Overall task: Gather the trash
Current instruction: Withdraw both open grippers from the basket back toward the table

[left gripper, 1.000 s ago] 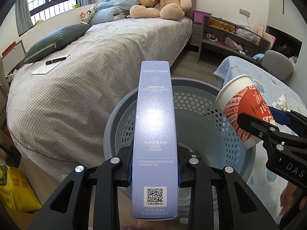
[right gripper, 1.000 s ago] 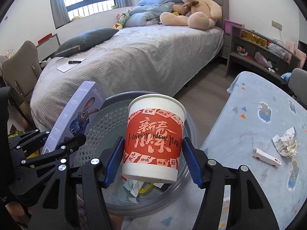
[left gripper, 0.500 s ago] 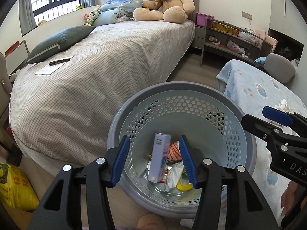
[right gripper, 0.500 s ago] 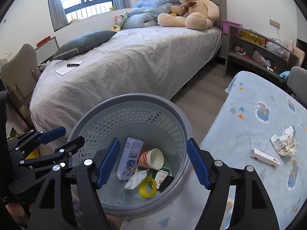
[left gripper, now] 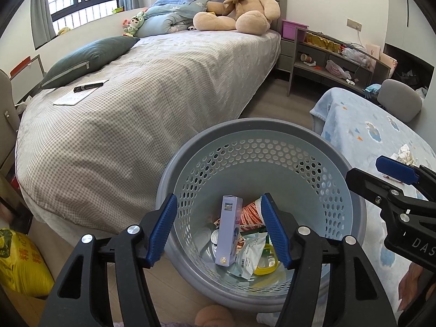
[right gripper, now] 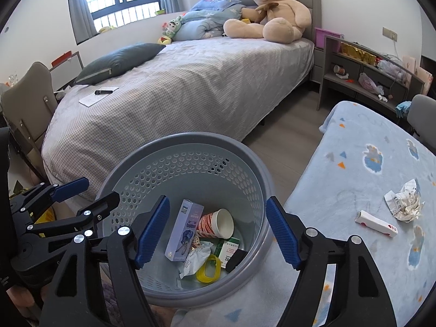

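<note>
A grey perforated trash basket (left gripper: 272, 130) (right gripper: 179, 139) stands on the floor between the bed and the table. Inside lie a lavender carton (left gripper: 227, 231) (right gripper: 184, 230), a red-and-white paper cup (right gripper: 216, 223) (left gripper: 252, 212), wrappers and a yellow ring (right gripper: 208, 268). My left gripper (left gripper: 218, 227) is open and empty above the basket. My right gripper (right gripper: 218, 230) is open and empty above it too. A crumpled paper (right gripper: 404, 201) and a small white box (right gripper: 376, 223) lie on the blue tablecloth (right gripper: 368, 136).
A bed (right gripper: 190, 81) with a teddy bear (right gripper: 272, 11), a dark pillow (right gripper: 120, 61) and a notepad with a pen (right gripper: 99, 95) lies behind the basket. A grey shelf unit (right gripper: 365, 68) stands at the back right. A chair (right gripper: 24, 109) is at the left.
Both grippers have opened. The lavender carton left my left gripper and the paper cup left my right gripper; both now lie inside the basket.
</note>
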{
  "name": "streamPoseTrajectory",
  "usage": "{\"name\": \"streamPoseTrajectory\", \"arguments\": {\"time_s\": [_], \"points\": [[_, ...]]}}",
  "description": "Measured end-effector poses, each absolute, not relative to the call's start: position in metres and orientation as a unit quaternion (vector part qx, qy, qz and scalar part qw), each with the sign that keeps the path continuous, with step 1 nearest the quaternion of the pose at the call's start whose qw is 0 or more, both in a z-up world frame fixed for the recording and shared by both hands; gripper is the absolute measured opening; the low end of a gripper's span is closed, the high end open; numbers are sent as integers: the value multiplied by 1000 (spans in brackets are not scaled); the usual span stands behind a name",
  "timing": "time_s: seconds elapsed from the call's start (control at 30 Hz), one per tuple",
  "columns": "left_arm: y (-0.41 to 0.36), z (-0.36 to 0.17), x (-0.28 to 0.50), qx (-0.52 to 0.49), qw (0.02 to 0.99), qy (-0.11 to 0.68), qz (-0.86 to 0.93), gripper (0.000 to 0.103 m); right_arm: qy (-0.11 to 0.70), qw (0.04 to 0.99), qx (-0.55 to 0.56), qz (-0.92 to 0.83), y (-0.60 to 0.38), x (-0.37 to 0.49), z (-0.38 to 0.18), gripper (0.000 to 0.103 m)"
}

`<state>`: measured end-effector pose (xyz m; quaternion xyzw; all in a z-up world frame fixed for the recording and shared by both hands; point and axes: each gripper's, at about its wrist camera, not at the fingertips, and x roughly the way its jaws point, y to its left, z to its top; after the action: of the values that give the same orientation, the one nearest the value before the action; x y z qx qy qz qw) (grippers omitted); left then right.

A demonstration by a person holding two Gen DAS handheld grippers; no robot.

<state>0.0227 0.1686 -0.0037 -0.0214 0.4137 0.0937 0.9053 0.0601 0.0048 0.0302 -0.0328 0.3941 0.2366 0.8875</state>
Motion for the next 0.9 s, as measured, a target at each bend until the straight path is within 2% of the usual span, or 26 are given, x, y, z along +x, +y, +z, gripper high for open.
{"name": "streamPoseTrajectory", "arguments": {"time_s": [0.2,0.37,0.9], "points": [[170,-2,21,-26,907,409,98,69,393,888,-33,235,4,60,30,74],[169,-1,21,-22,908,406,99,69,390,891,-29,229,-1,59,32,78],[151,4,18,-18,915,396,78,70,397,900,-5,183,-55,51,37,80]]}}
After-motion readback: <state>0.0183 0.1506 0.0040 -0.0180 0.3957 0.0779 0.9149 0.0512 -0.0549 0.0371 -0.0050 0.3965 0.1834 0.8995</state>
